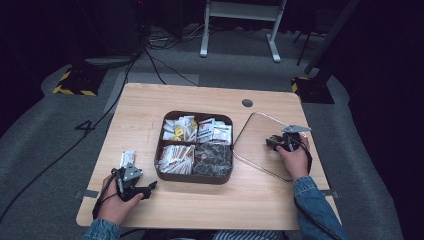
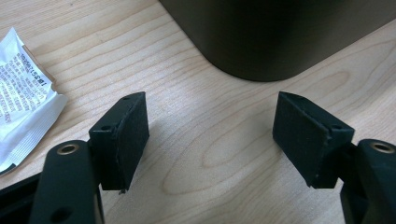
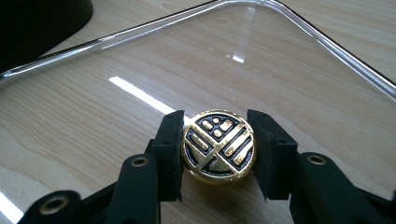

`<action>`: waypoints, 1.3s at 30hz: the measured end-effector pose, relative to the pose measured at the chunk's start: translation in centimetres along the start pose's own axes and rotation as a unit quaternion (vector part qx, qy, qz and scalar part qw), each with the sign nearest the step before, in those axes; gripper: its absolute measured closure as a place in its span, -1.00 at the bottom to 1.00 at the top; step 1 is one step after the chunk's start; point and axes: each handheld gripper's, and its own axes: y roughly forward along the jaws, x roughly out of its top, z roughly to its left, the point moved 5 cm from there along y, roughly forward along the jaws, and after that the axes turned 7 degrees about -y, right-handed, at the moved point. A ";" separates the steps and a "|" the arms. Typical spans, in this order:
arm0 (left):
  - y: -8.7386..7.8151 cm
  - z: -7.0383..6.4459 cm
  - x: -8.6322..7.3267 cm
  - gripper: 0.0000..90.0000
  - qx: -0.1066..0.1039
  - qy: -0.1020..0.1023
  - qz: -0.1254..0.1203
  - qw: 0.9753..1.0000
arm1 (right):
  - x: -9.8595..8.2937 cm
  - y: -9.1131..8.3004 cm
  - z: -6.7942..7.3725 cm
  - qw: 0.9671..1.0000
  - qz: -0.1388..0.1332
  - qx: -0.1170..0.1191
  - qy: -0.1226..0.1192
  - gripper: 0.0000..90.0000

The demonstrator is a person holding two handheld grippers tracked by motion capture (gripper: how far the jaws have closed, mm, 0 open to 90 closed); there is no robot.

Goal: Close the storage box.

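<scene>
One gold knob [image 3: 218, 145] sits clenched in right tongs [image 3: 215, 149] on one clear lid [image 3: 327, 42]; left tongs [image 2: 211, 135] gape released.

You're sitting in what looks like a lab or recording studio rather than a home: your light wooden table [image 1: 210, 200] stands alone on grey carpet [image 1: 45, 145] in a dark room, with black cables [image 1: 150, 55] trailing across the floor, yellow-and-black hazard tape [image 1: 70, 89] marking the foot of a stand at your far left, and the white metal legs of a desk frame [image 1: 240, 30] beyond the table
</scene>
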 end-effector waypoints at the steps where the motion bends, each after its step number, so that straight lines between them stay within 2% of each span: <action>1: 0.0 0.0 0.0 -0.39 0.000 0.000 0.000 1.000 | 0.0 0.0 0.0 1.000 0.001 -0.002 -0.004 0.31; 12: 0.0 0.0 0.0 -0.39 0.000 0.000 0.001 1.000 | 0.2 -0.3 -0.1 1.000 -0.006 -0.001 0.010 0.32; 26: 0.0 0.0 0.0 -0.39 -0.001 0.000 0.001 1.000 | 2.8 -3.5 0.0 0.999 -0.053 0.012 0.001 0.32; 32: 0.0 0.0 0.0 -0.39 -0.001 0.000 0.001 1.000 | 4.1 -4.7 0.7 0.998 -0.062 0.023 -0.006 0.32; 39: 0.0 0.0 0.0 -0.39 0.000 0.000 0.001 1.000 | 5.8 -5.6 2.2 0.996 -0.072 0.041 -0.022 0.32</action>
